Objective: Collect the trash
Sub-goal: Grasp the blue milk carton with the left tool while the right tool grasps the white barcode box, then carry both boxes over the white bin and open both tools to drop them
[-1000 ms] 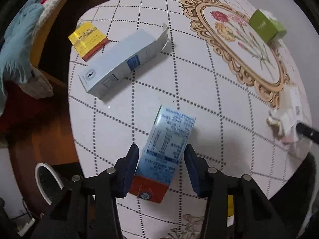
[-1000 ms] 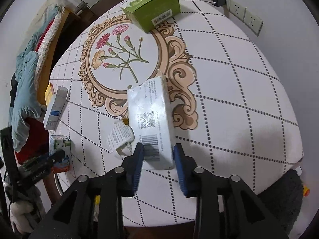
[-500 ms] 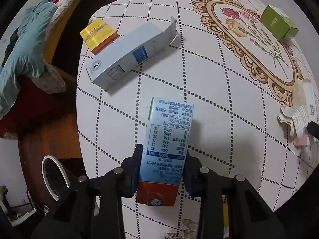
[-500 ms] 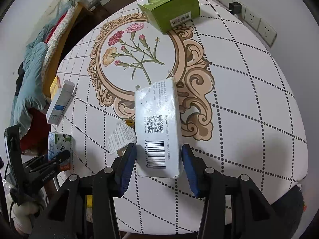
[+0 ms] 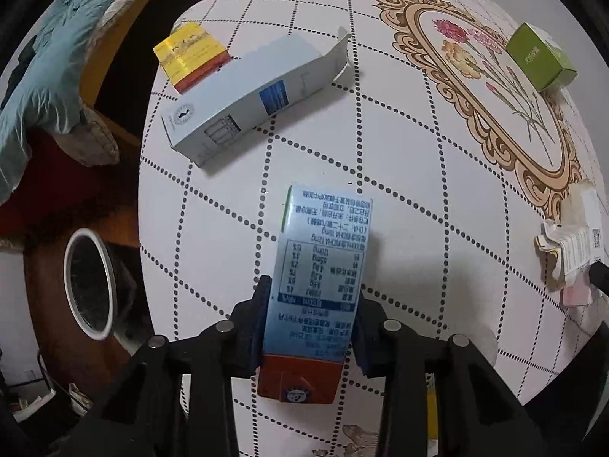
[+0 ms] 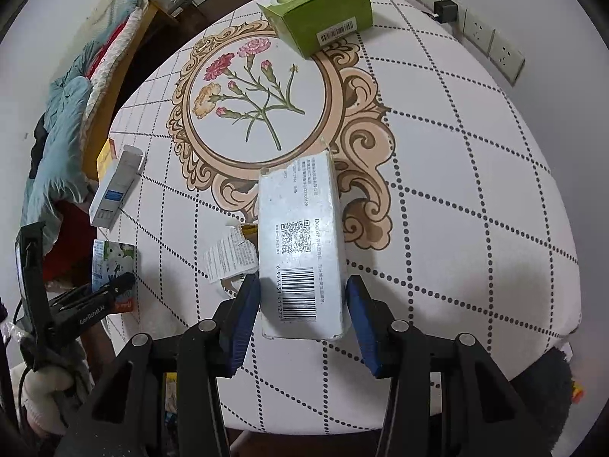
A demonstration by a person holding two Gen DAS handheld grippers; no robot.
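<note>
**Two cartons in the jaws, bin off the table's left edge**

Round table (image 6: 475, 160) under me, white cloth with dotted diamonds and a flower medallion, litter scattered across it. My left gripper (image 5: 310, 316) points straight down and its pads are pressed on both sides of the milk carton (image 5: 323, 266), red cap end toward the camera: that one is gripped, jaws nearly as narrow as they go. My right gripper (image 6: 302, 306) tilts steeply down over the white barcode box (image 6: 300, 251); the blue pads stand either side of it with a sliver of daylight showing, so I call those jaws open around the box, not clamped, though at this angle the left pad may just be brushing the cardboard.

Doing this well: lift the carton straight up, keep it level so the cap end doesn't swing, then carry it toward the white-rimmed bin (image 5: 89, 285) below the table's edge. On the right, I want the pads square on the box's long sides before squeezing, clear of the crumpled paper (image 6: 228, 255) touching its left flank.

Waiting on the cloth: grey-blue box (image 5: 251, 99), yellow packet (image 5: 190, 55), green box (image 6: 319, 11).
</note>
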